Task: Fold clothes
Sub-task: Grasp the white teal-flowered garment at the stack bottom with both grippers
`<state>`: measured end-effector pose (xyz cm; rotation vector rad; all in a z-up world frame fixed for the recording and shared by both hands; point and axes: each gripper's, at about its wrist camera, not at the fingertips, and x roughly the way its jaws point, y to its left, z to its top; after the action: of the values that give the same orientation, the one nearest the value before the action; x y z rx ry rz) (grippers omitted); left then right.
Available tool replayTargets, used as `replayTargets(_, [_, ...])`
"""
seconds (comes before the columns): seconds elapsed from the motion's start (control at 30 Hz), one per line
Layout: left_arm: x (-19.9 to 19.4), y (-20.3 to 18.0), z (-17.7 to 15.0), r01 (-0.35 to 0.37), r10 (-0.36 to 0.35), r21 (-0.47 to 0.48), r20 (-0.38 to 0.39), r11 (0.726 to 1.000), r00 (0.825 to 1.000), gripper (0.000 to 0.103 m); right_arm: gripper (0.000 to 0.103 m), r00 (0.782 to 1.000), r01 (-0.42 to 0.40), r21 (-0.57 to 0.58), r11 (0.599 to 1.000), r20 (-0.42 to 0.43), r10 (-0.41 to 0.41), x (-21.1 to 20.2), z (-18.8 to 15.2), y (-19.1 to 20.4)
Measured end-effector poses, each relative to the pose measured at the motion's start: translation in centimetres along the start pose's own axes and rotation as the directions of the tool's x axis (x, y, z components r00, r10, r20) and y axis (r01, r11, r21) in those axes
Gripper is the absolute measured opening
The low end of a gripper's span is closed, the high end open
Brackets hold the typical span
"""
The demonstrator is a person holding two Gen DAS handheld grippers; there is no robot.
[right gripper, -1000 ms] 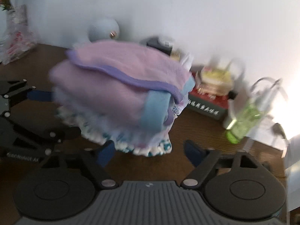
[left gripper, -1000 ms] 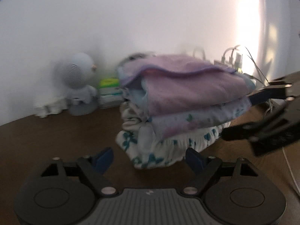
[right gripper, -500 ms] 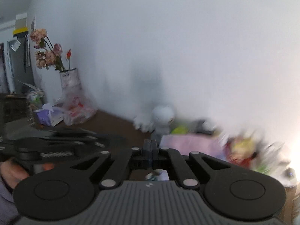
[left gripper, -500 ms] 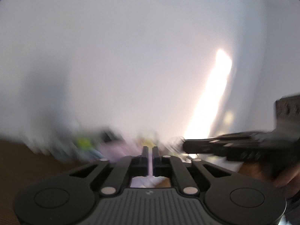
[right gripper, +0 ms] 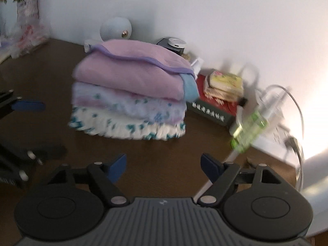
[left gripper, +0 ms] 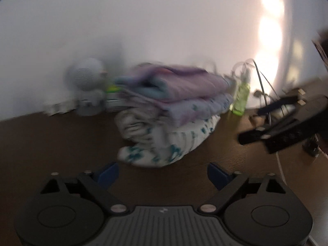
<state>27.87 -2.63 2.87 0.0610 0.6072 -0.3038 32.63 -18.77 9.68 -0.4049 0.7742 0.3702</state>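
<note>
We see the stack of folded clothes resting on the brown tabletop, pink piece on top, a floral one beneath it, a white teal-printed one at the bottom. Our left gripper and right gripper are both spread wide and empty, short of the stack. At 3 o'clock of the stack lies a red-topped box; white characters run along its side, too blurred to read.

On the dark brown table, a pink towel edged in purple is stacked over lilac floral cloth and white cloth printed teal. Right of the stack, a red box and green bottle are seen.
</note>
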Motion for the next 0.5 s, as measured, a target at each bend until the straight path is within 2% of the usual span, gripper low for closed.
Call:
replayTargets(0.07, [2.0,0.2,0.5,0.002,-0.002,0.019,-0.004,1.0,1.0,0.082,0.081,1.0,0.008,-0.015,1.0,-0.005,-0.008,2.7,0.7,-0.8])
replayTargets(0.1, [3.0,0.3,0.8,0.003,-0.003,0.029,-0.005,1.0,1.0,0.073,0.081,1.0,0.002,-0.012,1.0,-0.023,-0.002,4.0,1.2,-1.3])
replayTargets(0.17, [4.9,0.7,1.3,0.014,-0.013,0.042,-0.01,0.999,1.0,0.067,0.082,0.999,-0.028,-0.01,1.0,-0.036,0.028,5.8,1.9,-2.1])
replayTargets(0.2, [5.3,1.6,1.4,0.063,-0.062,0.017,-0.02,0.998,0.998,0.053,0.084,0.998,-0.044,-0.01,0.999,-0.041,0.043,6.7,2.3,-2.5])
replayTargets(0.23, [5.7,2.4,1.6,0.108,-0.108,-0.006,-0.029,0.994,0.994,0.026,0.085,0.997,-0.072,-0.01,0.997,-0.038,0.072,7.3,2.6,-2.8])
replayTargets(0.27, [6.0,3.2,1.9,0.131,-0.131,-0.013,-0.041,0.991,0.99,0.016,0.085,0.994,-0.105,-0.02,0.994,-0.025,0.105,7.6,2.9,-2.8])
replayTargets(0.3, [6.0,4.0,2.2,0.123,-0.124,-0.021,-0.044,0.992,0.991,0.013,0.085,0.99,-0.139,-0.032,0.99,-0.011,0.139,7.9,3.2,-2.7])
replayTargets(0.33, [6.1,5.0,2.5,0.117,-0.118,-0.031,-0.048,0.993,0.992,0.011,0.08,0.985,-0.172,-0.044,0.984,0.003,0.172,8.2,3.4,-2.6])
replayTargets(0.37, [6.3,6.2,2.8,0.124,-0.127,-0.056,-0.054,0.991,0.99,0.011,0.069,0.979,-0.204,-0.068,0.977,0.008,0.205,8.4,3.6,-2.2])
replayTargets(0.4, [6.4,7.4,2.9,0.141,-0.147,-0.099,-0.054,0.985,0.988,0.009,0.035,0.972,-0.233,-0.089,0.968,0.012,0.235,8.4,3.9,-1.5])
replayTargets(0.43, [6.5,8.5,3.0,0.158,-0.167,-0.142,-0.053,0.977,0.984,0.008,0.03,0.964,-0.262,-0.11,0.959,0.017,0.265,8.5,4.1,-0.8])
replayTargets(0.5, [6.1,10.2,3.2,0.172,-0.184,-0.213,-0.039,0.962,0.982,0.006,0.019,0.966,-0.242,-0.133,0.961,0.061,0.251,7.5,4.3,0.7])
